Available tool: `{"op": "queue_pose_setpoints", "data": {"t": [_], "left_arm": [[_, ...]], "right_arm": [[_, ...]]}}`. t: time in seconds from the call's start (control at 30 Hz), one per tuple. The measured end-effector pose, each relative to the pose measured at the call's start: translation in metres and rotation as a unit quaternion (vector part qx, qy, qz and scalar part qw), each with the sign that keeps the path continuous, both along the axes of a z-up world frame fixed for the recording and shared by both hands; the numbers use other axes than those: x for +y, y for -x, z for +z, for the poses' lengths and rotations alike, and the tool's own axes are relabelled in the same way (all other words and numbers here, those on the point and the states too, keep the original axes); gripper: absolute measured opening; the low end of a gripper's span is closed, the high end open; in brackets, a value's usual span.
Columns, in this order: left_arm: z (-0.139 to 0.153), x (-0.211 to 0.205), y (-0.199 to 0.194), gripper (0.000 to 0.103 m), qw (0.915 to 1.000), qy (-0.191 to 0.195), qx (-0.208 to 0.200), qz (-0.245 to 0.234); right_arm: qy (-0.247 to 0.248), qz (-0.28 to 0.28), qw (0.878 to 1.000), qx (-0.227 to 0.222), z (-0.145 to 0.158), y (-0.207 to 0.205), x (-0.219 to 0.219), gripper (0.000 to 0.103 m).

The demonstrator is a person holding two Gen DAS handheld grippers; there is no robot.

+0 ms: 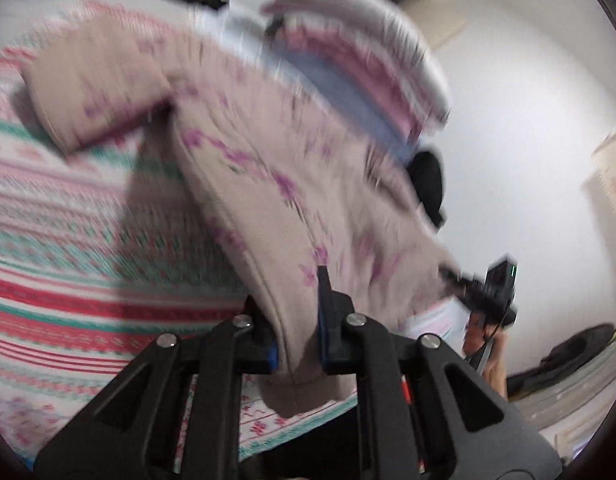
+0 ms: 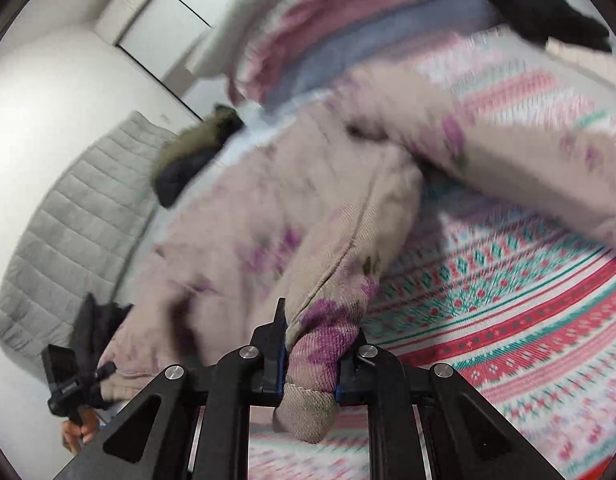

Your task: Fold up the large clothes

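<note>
A pale pink fleece garment (image 1: 267, 184) with purple flowers hangs lifted above a patterned bedspread (image 1: 59, 240). My left gripper (image 1: 297, 332) is shut on its hem, cloth bunched between the jaws. My right gripper (image 2: 312, 360) is shut on another part of the hem of the same garment (image 2: 275, 208). One sleeve (image 1: 95, 92) trails on the bed at the far left; the sleeve also shows at the right of the right wrist view (image 2: 528, 152). The right gripper shows in the left wrist view (image 1: 488, 296), and the left gripper in the right wrist view (image 2: 67, 384). The views are motion-blurred.
A pile of folded bedding (image 1: 368, 52) in pink, blue and grey sits at the bed's far end. A dark garment (image 1: 428, 184) lies beside it. A grey quilt (image 2: 75, 216) and a fur-trimmed dark coat (image 2: 191, 156) lie near the white wall (image 1: 528, 128).
</note>
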State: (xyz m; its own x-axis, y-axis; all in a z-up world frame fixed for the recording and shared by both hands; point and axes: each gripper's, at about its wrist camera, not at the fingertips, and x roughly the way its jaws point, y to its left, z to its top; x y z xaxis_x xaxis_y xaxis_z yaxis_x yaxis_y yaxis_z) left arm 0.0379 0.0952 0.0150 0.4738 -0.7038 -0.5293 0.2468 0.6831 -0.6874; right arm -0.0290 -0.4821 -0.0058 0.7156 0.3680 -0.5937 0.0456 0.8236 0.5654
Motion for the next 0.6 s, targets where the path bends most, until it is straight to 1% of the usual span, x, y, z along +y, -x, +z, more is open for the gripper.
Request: {"op": "queue_pose_setpoints", "data": {"t": [0.03, 0.1, 0.17, 0.2, 0.27, 0.3, 0.33, 0.37, 0.4, 0.43, 0.47, 0.5, 0.53, 0.57, 0.6], "left_arm": [[0.015, 0.013, 0.003, 0.015, 0.9999, 0.010, -0.005, 0.007], [0.031, 0.026, 0.008, 0.015, 0.9998, 0.018, -0.002, 0.008], [0.029, 0.029, 0.009, 0.014, 0.9999, 0.014, 0.008, 0.005], [0.029, 0.032, 0.015, 0.014, 0.9999, -0.001, 0.015, 0.004], [0.011, 0.039, 0.021, 0.015, 0.9988, -0.041, 0.025, 0.006], [-0.003, 0.037, 0.024, 0.016, 0.9961, -0.078, 0.040, 0.004], [-0.017, 0.034, 0.021, 0.017, 0.9930, -0.102, 0.059, -0.006], [-0.037, 0.030, 0.020, 0.018, 0.9883, -0.127, 0.084, -0.016], [-0.049, 0.026, 0.018, 0.020, 0.9838, -0.148, 0.100, -0.018], [-0.076, 0.019, 0.019, 0.022, 0.9714, -0.204, 0.121, -0.019], [-0.089, 0.014, 0.019, 0.024, 0.9627, -0.237, 0.128, -0.022], [-0.108, 0.008, 0.020, 0.036, 0.9482, -0.286, 0.135, -0.026], [-0.111, 0.008, 0.021, 0.038, 0.9503, -0.286, 0.122, -0.021], [-0.108, 0.010, 0.023, 0.040, 0.9544, -0.278, 0.108, -0.016], [-0.103, 0.012, 0.025, 0.046, 0.9552, -0.276, 0.106, -0.014]], "right_arm": [[0.000, 0.000, 1.000, -0.010, 0.013, 0.009, -0.001, 0.015], [-0.004, 0.003, 0.999, -0.032, 0.040, 0.032, -0.001, 0.015], [0.000, -0.004, 0.999, -0.035, 0.061, 0.049, 0.002, 0.015], [0.000, -0.009, 0.999, -0.035, 0.065, 0.058, 0.000, 0.015], [0.000, -0.018, 1.000, -0.020, 0.063, 0.069, -0.006, 0.016], [0.005, -0.026, 1.000, -0.005, 0.055, 0.070, -0.009, 0.016], [0.016, -0.032, 0.999, 0.017, 0.042, 0.072, -0.011, 0.017], [0.028, -0.033, 0.998, 0.037, 0.033, 0.076, -0.012, 0.018], [0.048, -0.035, 0.996, 0.069, 0.012, 0.074, -0.011, 0.021], [0.073, -0.039, 0.991, 0.103, -0.013, 0.071, -0.008, 0.027], [0.095, -0.042, 0.986, 0.130, -0.032, 0.069, -0.006, 0.031], [0.137, -0.049, 0.975, 0.166, -0.058, 0.068, -0.003, 0.037], [0.163, -0.051, 0.968, 0.184, -0.076, 0.066, -0.001, 0.044], [0.174, -0.054, 0.966, 0.182, -0.088, 0.067, 0.000, 0.056], [0.173, -0.061, 0.969, 0.165, -0.092, 0.070, -0.001, 0.058]]}}
